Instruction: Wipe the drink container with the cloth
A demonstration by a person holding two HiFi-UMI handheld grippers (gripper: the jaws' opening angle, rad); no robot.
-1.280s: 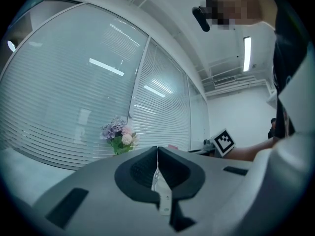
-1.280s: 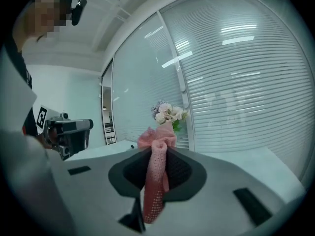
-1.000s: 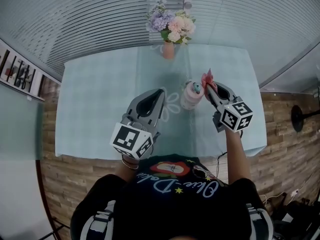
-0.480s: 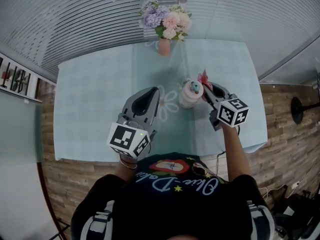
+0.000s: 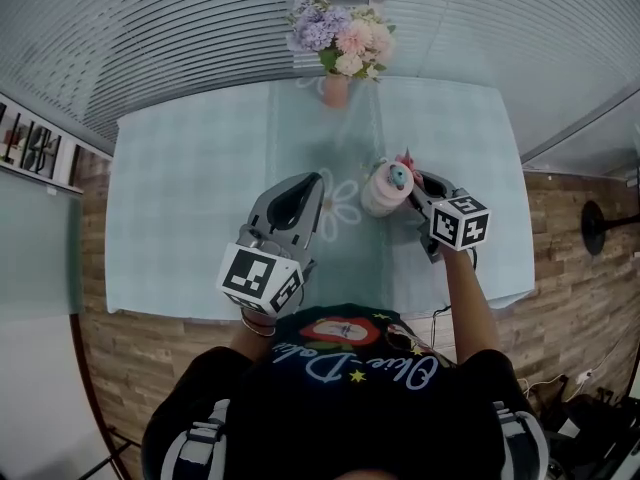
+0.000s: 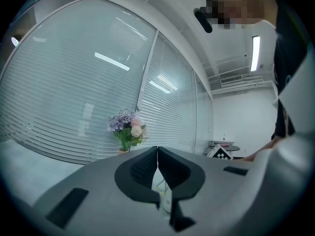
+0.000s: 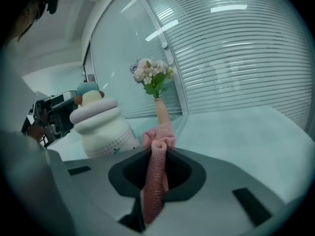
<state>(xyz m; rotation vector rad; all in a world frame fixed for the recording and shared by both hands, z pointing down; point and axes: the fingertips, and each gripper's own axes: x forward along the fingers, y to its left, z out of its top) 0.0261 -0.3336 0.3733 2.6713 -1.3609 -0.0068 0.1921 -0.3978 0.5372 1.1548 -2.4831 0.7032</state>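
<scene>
Against a second ago: right gripper has closed in leftward on the drink container. The pink cloth, which then stood up clear to the container's right, now shows in the head view only as a small tuft just behind the teal cap. Left gripper has hardly moved, low over the counter, left of the container and apart from it. Container itself unmoved: upright, right of centre on the counter, nearer the person than the vase of flowers at the far edge. Right jaws clamped on the cloth: right gripper view shows the knit strip pinched between them, with a bunched end poking out past the tips. Left jaws pressed together with nothing between them; only pale counter covering shows through the slot below. Hard to make out: whether cloth and container actually touch. In the right gripper view the container sits just left of the bunched end, its lower body cut off by the gripper's grey housing. In the head view the cap overlaps the cloth and the right jaw tips are largely covered. Container does not appear in the left gripper view. Counter's near edge is hidden under the person's arms and shoulders.
</scene>
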